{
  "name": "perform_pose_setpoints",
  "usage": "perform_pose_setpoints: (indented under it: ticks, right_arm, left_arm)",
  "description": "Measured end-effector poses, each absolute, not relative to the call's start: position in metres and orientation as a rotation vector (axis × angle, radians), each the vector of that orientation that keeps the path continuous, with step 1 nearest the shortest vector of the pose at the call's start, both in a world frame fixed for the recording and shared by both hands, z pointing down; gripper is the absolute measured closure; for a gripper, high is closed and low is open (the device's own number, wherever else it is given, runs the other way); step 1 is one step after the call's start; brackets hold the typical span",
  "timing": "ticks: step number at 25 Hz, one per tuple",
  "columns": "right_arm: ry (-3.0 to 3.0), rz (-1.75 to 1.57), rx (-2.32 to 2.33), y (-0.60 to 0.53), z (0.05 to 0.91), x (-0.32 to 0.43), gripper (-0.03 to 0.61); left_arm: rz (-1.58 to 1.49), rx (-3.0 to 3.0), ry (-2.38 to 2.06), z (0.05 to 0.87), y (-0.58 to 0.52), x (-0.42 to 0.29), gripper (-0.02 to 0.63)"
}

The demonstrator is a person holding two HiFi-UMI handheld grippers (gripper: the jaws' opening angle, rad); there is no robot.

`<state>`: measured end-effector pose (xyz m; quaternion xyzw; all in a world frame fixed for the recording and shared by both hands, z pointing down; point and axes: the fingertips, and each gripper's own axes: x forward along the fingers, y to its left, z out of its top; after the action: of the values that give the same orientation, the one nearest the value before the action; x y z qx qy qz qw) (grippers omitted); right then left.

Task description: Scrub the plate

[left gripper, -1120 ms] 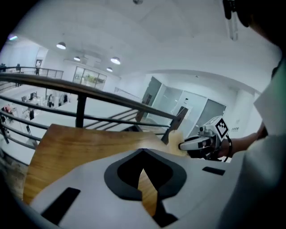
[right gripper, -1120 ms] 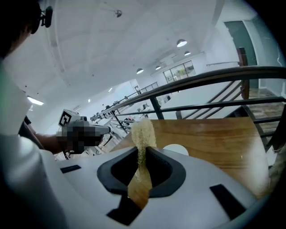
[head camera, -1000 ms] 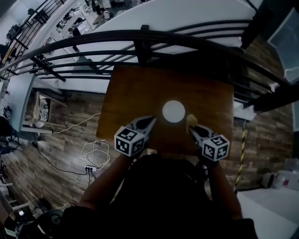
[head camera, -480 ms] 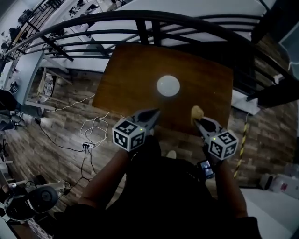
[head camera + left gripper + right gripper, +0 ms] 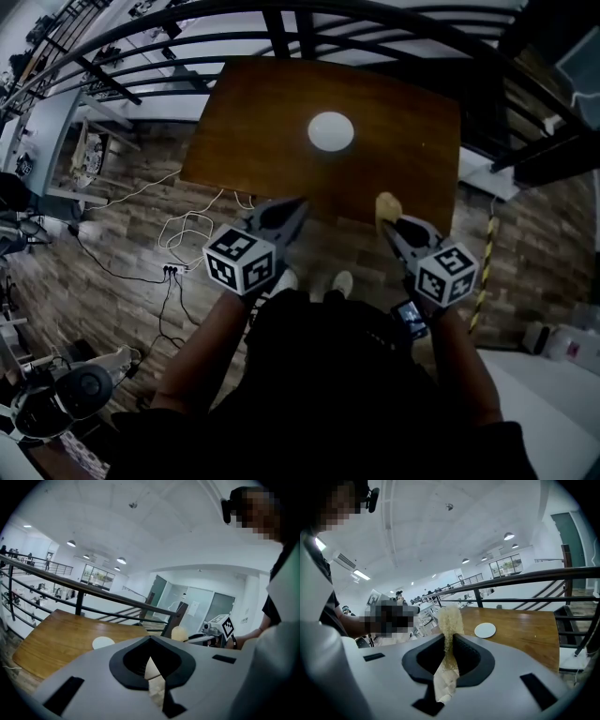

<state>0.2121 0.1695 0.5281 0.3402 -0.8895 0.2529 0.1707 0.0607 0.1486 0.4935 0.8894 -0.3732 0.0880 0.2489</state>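
Observation:
A small white plate point(image 5: 331, 131) lies near the middle of the brown wooden table point(image 5: 253, 122). It also shows as a pale disc in the left gripper view point(image 5: 103, 642) and the right gripper view point(image 5: 485, 630). Both grippers hang over the floor, short of the table's near edge. My right gripper point(image 5: 386, 225) is shut on a yellow sponge point(image 5: 387, 206), which sticks up between its jaws point(image 5: 449, 618). My left gripper point(image 5: 298, 204) is shut with nothing in it. The left gripper view also catches the sponge point(image 5: 178, 633) off to the right.
A dark metal railing point(image 5: 281, 28) runs behind the table. White cables and a power strip point(image 5: 187, 234) lie on the plank floor to the left. The person's shoes point(image 5: 342, 281) stand just before the table's near edge.
Both grippers have drawn back off the table toward the person, the sponge still in the right one. The table and plate now sit farther off, and the floor and shoes show.

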Motion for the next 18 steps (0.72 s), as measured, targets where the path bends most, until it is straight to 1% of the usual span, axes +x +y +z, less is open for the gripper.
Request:
perform_pose_setpoints:
  ticks: [8,18]
  right_arm:
    - [-2.512,0.713,1.071,0.232,0.511,0.161,0.523]
    - [-2.518,0.675,1.195,0.277,0.503,0.085,0.524]
  left_arm:
    - [0.205,2.501,-0.931,0.473,0.207,0.028,0.604]
    - [0.182,2.571,-0.846,0.468,0.253,-0.048,0.604]
